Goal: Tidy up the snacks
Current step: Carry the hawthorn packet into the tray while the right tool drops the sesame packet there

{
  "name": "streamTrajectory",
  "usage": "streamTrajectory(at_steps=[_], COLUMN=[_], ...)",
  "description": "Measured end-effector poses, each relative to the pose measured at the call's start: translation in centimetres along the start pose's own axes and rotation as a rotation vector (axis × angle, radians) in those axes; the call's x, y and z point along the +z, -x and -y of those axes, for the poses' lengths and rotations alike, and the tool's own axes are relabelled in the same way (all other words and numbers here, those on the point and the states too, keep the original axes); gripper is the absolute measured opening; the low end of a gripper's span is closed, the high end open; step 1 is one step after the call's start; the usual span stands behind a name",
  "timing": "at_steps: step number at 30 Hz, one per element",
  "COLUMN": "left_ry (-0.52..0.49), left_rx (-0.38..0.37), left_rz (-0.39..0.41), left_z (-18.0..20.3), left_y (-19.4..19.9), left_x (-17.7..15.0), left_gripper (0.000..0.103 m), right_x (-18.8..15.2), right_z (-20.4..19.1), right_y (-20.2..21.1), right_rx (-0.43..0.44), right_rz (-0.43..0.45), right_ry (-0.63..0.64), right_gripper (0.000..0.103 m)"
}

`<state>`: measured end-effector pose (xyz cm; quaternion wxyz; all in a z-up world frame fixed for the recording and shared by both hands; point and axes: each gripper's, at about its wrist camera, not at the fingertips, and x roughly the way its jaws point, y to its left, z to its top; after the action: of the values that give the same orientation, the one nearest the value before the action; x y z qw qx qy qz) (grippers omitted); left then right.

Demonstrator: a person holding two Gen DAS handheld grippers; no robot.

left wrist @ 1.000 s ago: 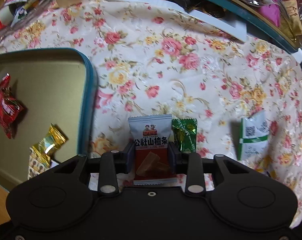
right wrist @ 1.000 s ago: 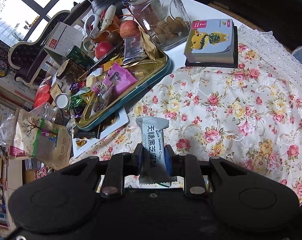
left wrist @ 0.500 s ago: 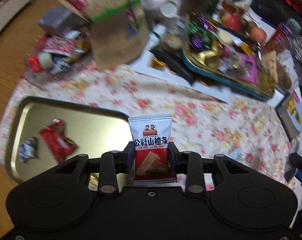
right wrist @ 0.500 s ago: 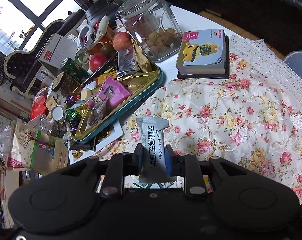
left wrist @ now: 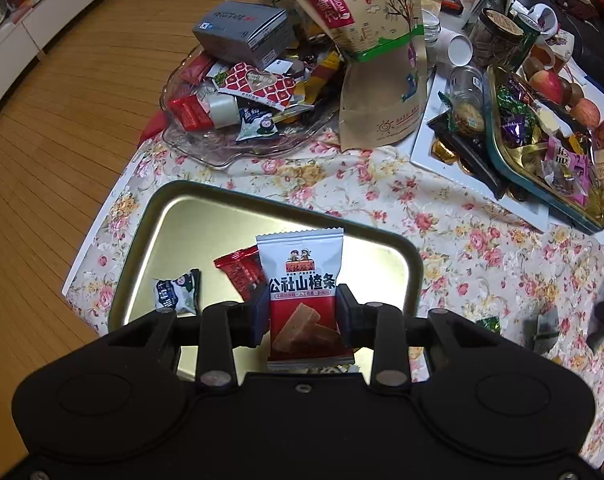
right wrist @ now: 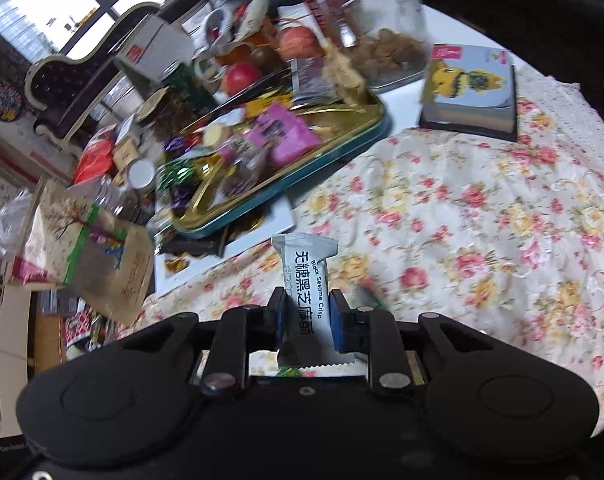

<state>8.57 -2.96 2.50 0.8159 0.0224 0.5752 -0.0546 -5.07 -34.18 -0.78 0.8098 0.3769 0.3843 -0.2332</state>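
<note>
Tablecloth [right wrist: 481, 208] beyond sesame crisp [right wrist: 307, 284] smears blurry.

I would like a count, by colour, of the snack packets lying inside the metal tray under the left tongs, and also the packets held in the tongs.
Red packet in tray: 1
Blue-and-white packet in tray: 1
White-and-red packet in left tongs: 1
Grey packet in right tongs: 1
Total: 4

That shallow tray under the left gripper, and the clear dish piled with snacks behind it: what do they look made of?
The tray looks like thin metal, probably tin: a brushed, pale gold inside that mirrors the light, with a rolled dark rim. The clear dish looks like glass or hard clear plastic; the tablecloth shows through its wavy, glinting edge, and the look alone does not settle which.
</note>
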Motion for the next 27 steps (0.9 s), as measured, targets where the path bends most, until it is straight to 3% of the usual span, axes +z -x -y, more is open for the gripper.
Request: streamTrajectory(at_steps=[8, 12, 22, 24, 26, 27], left_ry=[-0.03, 0.004, 0.127, 0.133, 0.132, 0.129], left_rx=[0.004, -0.024, -0.082, -0.095, -0.087, -0.084], left_rz=[0.031, 0.03, -0.074, -0.085, -0.082, -0.079], left_z=[-3.5, -5.3, -7.7, -7.9, -7.8, -7.6], left_y=[0.8, 1.2, -0.2, -0.4, -0.4, -0.3], left_x=[-1.0, -1.1, -0.9, -1.0, -1.0, -1.0], left_gripper=[0.048, 0.048, 0.047, 0.047, 0.047, 0.047], right_x=[-3.4, -5.4, -9.1, -9.6, -9.8, -9.9], right_z=[-6.7, -9.5, -13.9, -14.6, -15.1, -15.2], right_y=[-0.8, -1.2, -1.5, -1.1, -0.4, 0.0], right_rx=[0.117, 0.179, 0.32, 0.365, 0.416, 0.44], right_rz=[-0.023, -0.038, -0.093, -0.082, -0.07, -0.066], right_ry=[0.145, 0.235, 0.379, 0.406, 0.421, 0.426], right_gripper=[0.024, 0.024, 0.025, 0.027, 0.041, 0.042])
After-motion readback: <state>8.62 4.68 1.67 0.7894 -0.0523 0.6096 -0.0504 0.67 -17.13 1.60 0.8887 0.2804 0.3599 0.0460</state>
